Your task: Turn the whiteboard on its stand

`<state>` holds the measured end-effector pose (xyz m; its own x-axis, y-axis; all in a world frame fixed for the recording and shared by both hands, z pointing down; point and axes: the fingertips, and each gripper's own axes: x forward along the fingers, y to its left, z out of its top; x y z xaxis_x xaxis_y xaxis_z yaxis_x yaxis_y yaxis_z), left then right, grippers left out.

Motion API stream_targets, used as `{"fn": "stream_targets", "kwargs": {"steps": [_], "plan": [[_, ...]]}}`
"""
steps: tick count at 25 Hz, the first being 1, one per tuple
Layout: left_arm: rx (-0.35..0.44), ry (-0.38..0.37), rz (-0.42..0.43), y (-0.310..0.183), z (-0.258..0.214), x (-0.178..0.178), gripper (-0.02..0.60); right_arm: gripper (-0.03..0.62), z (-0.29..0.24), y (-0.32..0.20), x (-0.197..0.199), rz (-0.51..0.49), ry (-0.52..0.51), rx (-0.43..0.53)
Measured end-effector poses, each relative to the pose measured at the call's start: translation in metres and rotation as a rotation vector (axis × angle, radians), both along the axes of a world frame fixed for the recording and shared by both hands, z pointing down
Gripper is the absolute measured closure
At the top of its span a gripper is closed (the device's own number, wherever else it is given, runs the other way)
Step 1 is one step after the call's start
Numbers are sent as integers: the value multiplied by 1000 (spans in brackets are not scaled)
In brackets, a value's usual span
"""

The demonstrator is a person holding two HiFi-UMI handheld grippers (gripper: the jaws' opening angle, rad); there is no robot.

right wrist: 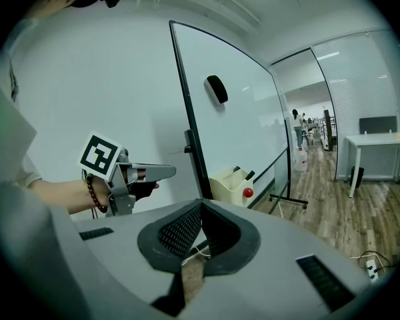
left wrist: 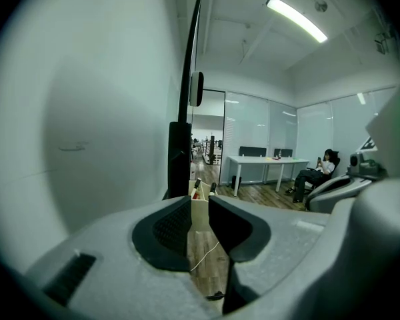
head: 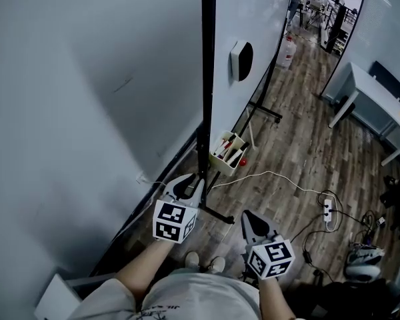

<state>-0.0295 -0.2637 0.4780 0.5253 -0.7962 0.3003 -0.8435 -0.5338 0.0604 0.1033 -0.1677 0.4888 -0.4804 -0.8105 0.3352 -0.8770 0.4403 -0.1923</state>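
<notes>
- closest to me, the left gripper (head: 187,184) has its jaws slightly parted with nothing between them; only floor and a bin show through the gap.
- lower and to the right, the right gripper (head: 248,216) has its tips clenched together on nothing.
- straight ahead, the whiteboard (head: 87,112) stands upright on its stand (head: 219,213), seen nearly edge-on. its black edge frame (head: 207,79) runs just beyond the left gripper's tips, apart from them as far as i can tell.
- i judge the board stiff, broad and fairly heavy, with a slick face that gives no purchase. the black edge frame looks like the place to pinch, low down where i can reach it.
- a cream bin (head: 228,153) sits at the board's lower edge, holding a few marker-like sticks and something red-tipped. an eraser (head: 241,60) clings higher up on the face. both could, i think, shake loose in a fast turn.
</notes>
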Motion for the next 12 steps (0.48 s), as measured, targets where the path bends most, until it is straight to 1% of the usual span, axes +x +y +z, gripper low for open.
{"fn": "stream_targets", "kwargs": {"steps": [4,9,12], "plan": [[-31,15,-13,-20,7,0,452,588,5,-5,2,3,-4,-14],[-29,7,-21,-45,10,0,385,588,12,-7,2,4,-3,-31],[-30,5,-18,-61,11,3,355,588,18,-9,2,5,-7,-46]]}}
